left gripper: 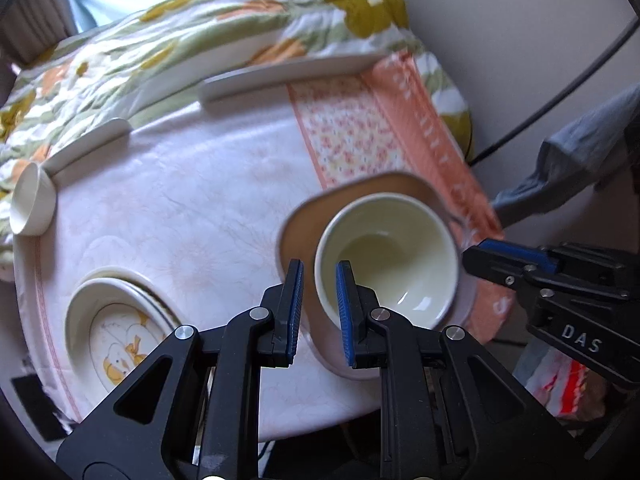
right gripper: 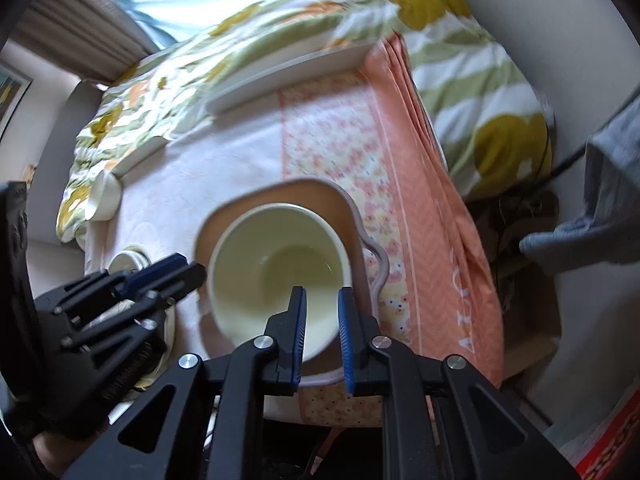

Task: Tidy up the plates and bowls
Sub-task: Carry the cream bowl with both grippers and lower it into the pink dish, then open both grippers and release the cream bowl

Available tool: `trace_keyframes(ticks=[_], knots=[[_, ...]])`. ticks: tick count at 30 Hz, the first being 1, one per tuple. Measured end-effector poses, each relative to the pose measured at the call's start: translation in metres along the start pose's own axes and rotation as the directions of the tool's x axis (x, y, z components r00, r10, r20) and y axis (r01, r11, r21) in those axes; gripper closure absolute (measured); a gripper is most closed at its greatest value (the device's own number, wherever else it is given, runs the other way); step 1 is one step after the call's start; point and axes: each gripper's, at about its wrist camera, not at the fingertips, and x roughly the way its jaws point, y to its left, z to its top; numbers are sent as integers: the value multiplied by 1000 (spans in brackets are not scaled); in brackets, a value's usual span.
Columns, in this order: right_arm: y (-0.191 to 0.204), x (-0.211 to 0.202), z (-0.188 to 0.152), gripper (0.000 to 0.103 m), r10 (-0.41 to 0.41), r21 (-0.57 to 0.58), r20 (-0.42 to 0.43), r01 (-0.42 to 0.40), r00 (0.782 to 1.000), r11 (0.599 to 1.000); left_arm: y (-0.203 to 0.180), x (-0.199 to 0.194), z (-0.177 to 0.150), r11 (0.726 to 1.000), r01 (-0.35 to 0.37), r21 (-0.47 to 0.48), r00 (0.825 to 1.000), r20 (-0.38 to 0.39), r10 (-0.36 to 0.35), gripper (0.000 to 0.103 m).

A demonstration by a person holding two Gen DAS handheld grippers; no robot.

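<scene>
Straddling the bowl [left gripper: 386,264] rim: left tongs [left gripper: 319,310] and right tongs [right gripper: 322,334] narrow, neither visibly clamped; close squarely, lift level off the tray [right gripper: 360,236].

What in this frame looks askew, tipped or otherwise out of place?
One small white bowl lies tipped on its side at the table's far left edge, its opening facing sideways. The cream bowl both grippers straddle sits upright on the tan plate. The duck plate looks undisturbed. Nothing appears spilled or broken.
</scene>
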Motion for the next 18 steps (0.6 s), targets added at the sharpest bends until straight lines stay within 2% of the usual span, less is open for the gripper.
trace_keyframes(ticks=[2, 3, 4, 5, 6, 7, 8, 9, 11, 16, 18], knots=[[10, -10, 3, 88, 32, -53, 20, -30, 999, 998, 14, -20, -1, 998, 14, -55, 999, 47, -12, 82], [16, -14, 5, 88, 34, -85, 32, -32, 999, 996, 23, -31, -3, 996, 14, -89, 998, 70, -8, 64], [21, -17, 7, 87, 40, -114, 40, -35, 998, 993, 32, -39, -5, 993, 13, -118, 996, 86, -3, 30], [26, -20, 9, 80, 47, -140, 48, -39, 998, 989, 41, -49, -8, 988, 8, -152, 994, 107, 8, 15], [34, -22, 12, 62, 55, -177, 55, -45, 997, 983, 54, -63, -13, 980, -3, -198, 989, 145, 33, 2], [40, -23, 16, 47, 63, -206, 63, -49, 996, 977, 64, -74, -17, 973, -9, -231, 984, 172, 50, 2], [46, -24, 19, 19, 75, -236, 74, -56, 994, 970, 73, -80, -20, 968, -15, -251, 982, 178, 62, 1], [55, -25, 23, 8, 92, -268, 88, -65, 992, 961, 86, -88, -24, 958, -28, -284, 981, 177, 82, 1], [71, -26, 28, 8, 122, -326, 105, -82, 987, 942, 110, -103, -33, 935, -43, -351, 976, 185, 114, 1], [129, -37, 45, 7, 241, -478, 162, -138, 957, 867, 189, -140, -62, 842, -54, -537, 952, 226, 205, 1], [160, -36, 58, 7, 267, -523, 115, -170, 957, 835, 219, -150, -70, 809, -40, -586, 943, 246, 225, 1]])
